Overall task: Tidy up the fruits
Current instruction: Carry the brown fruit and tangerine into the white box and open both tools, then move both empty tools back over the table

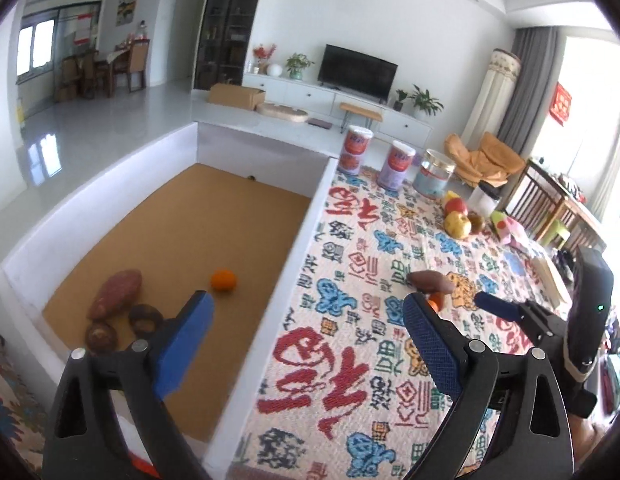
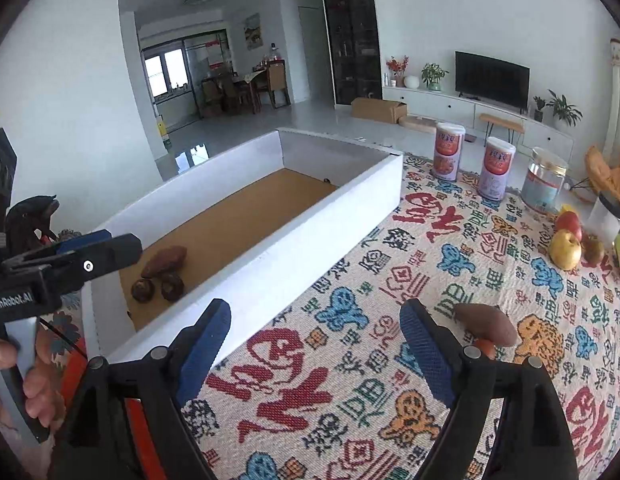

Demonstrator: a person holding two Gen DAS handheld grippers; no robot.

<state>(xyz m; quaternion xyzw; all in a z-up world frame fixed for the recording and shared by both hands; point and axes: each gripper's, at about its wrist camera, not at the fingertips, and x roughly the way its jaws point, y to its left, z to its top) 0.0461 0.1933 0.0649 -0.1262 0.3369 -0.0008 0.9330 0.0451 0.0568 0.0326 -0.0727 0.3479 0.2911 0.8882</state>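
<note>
A white tray [image 1: 302,236] with a cork floor holds a sweet potato [image 1: 116,294], an orange [image 1: 223,280] and two dark round fruits [image 1: 146,319]. My left gripper [image 1: 306,324] is open and empty above the tray's right wall. On the patterned cloth, a brown sweet potato [image 2: 486,325] lies over a small orange [image 2: 485,347], just right of my right gripper [image 2: 314,332], which is open and empty. The right gripper also shows in the left wrist view [image 1: 495,305]. Apples [image 2: 565,249] and a kiwi [image 2: 593,249] sit at the far right.
Two tall cans [image 2: 450,151] and a glass jar [image 2: 547,179] stand at the cloth's far edge. A white container [image 1: 485,200] and coloured packets [image 1: 506,224] lie beside the apples. The left gripper [image 2: 86,254] shows at the left of the right wrist view.
</note>
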